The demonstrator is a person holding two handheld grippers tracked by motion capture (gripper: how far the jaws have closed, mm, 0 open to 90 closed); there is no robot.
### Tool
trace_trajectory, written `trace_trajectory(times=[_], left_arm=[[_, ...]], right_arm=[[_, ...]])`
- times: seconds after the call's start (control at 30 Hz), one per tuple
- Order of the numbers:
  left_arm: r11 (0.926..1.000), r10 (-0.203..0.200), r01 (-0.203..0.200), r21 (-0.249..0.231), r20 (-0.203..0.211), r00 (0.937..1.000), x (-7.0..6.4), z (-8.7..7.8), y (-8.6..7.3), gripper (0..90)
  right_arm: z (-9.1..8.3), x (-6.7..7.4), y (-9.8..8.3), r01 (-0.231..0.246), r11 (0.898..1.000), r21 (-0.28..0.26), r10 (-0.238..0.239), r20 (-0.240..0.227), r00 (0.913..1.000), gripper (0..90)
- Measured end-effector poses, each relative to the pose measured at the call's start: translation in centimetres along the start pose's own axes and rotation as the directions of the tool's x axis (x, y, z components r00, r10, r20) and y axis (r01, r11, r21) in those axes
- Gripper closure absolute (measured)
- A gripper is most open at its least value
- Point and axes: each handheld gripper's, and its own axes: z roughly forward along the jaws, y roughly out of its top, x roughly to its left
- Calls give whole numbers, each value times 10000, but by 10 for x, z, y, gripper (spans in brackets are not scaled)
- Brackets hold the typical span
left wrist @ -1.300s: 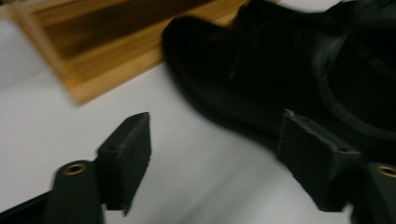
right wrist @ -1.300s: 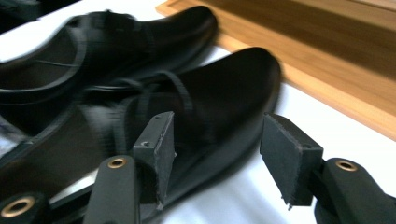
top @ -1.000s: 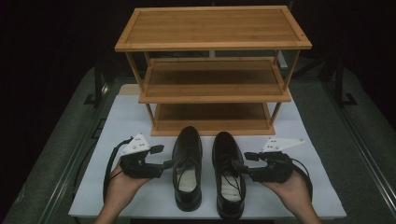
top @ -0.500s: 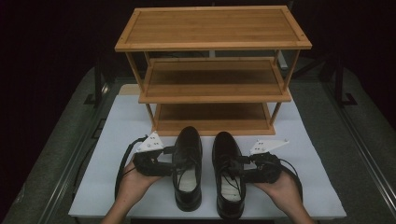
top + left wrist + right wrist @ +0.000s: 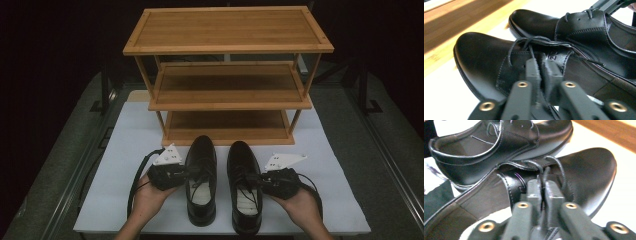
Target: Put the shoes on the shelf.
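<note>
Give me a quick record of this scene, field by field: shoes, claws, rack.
left shoe: black lace-up, on the white mat, toe toward the rack
right shoe: black lace-up, beside the left one
left claw: jaws just closed, pinching the left shoe's side by the laces
right claw: jaws just closed, pinching the right shoe's side by the laces
rack: wooden, three shelves, behind the shoes
</note>
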Motion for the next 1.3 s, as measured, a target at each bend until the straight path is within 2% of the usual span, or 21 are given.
trace_trajectory(times=[0.07,0.17,0.23,0.33,0.5,0.57,0.67,0.8,0.93,1.13,1.3], left_arm=[[9996,-206,206,-168,-40,9998,0,-2,0,878],[9989,-210,191,-434,-443,9988,0,-4,3,883],[9977,-337,307,-599,-501,9982,2,-5,5,884],[9972,-284,234,-712,-705,9971,5,-7,12,885],[9932,-520,406,-1087,-1038,9932,15,-9,24,885],[9923,-556,417,-1169,-1182,9914,20,-8,30,885],[9914,-585,408,-1241,-1419,9882,28,-1,39,885],[9900,-673,455,-1339,-1633,9843,38,10,47,885],[9847,-946,664,-1608,-1742,9802,50,24,52,885],[9811,-1084,698,-1806,-2133,9710,65,42,61,884],[9798,-1134,682,-1883,-2415,9638,73,53,62,884]], right_arm=[[-1,0,1,-122,9999,-79,123,48,9999,862],[-5,-1,5,-176,9995,-281,188,421,9989,867],[-6,-4,8,-230,9992,-339,251,627,9977,869],[-6,-10,13,-355,9985,-421,389,838,9957,870],[-9,-20,25,-579,9956,-735,654,1041,9924,870],[-8,-25,30,-575,9947,-857,681,1266,9896,870],[-4,-36,38,-561,9928,-1062,737,1690,9829,869],[4,-52,45,-721,9893,-1268,966,1995,9751,869],[15,-67,51,-876,9859,-1426,1169,2125,9701,869],[33,-88,59,-1087,9799,-1672,1475,2401,9595,869],[43,-95,62,-1174,9741,-1931,1660,2588,9516,868]])
